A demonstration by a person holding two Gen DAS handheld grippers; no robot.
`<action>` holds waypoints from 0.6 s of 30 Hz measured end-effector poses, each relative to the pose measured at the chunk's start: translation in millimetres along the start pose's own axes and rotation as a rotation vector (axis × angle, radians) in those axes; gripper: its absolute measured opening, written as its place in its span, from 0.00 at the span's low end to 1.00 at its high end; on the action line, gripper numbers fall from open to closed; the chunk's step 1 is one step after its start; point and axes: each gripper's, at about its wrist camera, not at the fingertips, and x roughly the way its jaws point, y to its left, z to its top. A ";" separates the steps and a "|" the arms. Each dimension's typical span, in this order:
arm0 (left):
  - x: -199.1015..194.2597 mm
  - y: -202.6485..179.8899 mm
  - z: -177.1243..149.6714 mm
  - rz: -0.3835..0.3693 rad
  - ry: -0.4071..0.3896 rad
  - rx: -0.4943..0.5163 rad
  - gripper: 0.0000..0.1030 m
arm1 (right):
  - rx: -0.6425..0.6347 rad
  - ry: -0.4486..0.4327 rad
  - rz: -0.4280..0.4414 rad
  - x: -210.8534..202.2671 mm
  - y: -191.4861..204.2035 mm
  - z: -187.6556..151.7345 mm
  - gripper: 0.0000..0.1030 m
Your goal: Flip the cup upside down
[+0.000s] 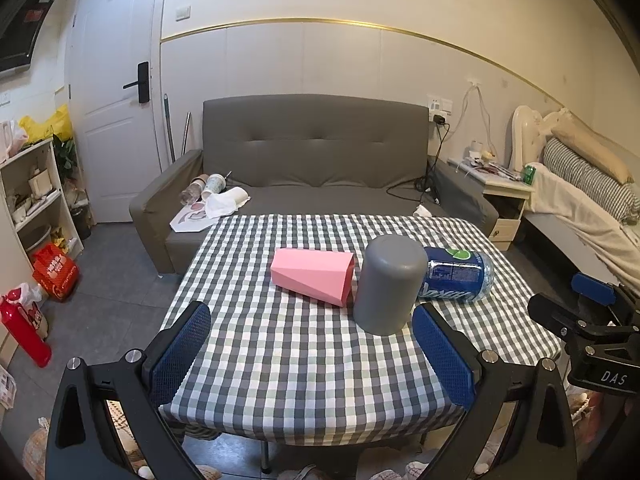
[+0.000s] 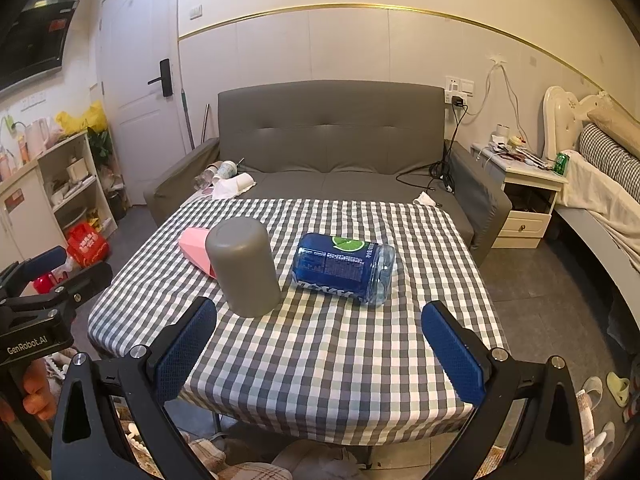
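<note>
The grey cup [image 1: 390, 284] stands mouth-down on the checked tablecloth [image 1: 320, 360], between the pink faceted cup [image 1: 314, 276] (lying on its side) and blue bottle [image 1: 456, 276]. The flip appears complete. Left gripper [image 1: 312, 354] and right gripper [image 2: 320, 354] are spread wide, holding nothing.

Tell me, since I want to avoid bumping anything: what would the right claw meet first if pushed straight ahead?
Probably the blue bottle, lying on its side on the table roughly between the open right claw fingers' line. The grey cup stands left of that path, though depth is hard to judge.
</note>
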 end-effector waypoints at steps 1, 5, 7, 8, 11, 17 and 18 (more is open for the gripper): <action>0.1 0.0 -0.3 -0.001 0.000 0.001 1.00 | 0.000 0.000 -0.001 -0.1 0.2 -0.1 1.00; 0.1 -0.2 0.2 -0.002 0.002 0.003 1.00 | -0.001 0.000 -0.001 0.3 0.0 -0.4 1.00; -0.1 -0.3 0.4 -0.002 0.002 0.008 1.00 | -0.002 -0.001 -0.003 0.1 0.9 0.0 1.00; -0.5 -0.4 0.4 -0.002 0.000 0.010 1.00 | -0.002 0.000 -0.003 0.6 0.6 -0.1 1.00; -1.5 0.1 1.2 -0.004 -0.003 0.012 1.00 | -0.004 -0.002 -0.003 0.5 0.6 0.0 1.00; -1.4 0.5 1.3 0.000 0.005 0.011 1.00 | -0.004 -0.002 -0.005 0.5 0.6 -0.1 1.00; -1.4 0.9 1.3 0.000 0.007 0.010 1.00 | -0.005 -0.003 -0.005 0.5 0.6 0.0 1.00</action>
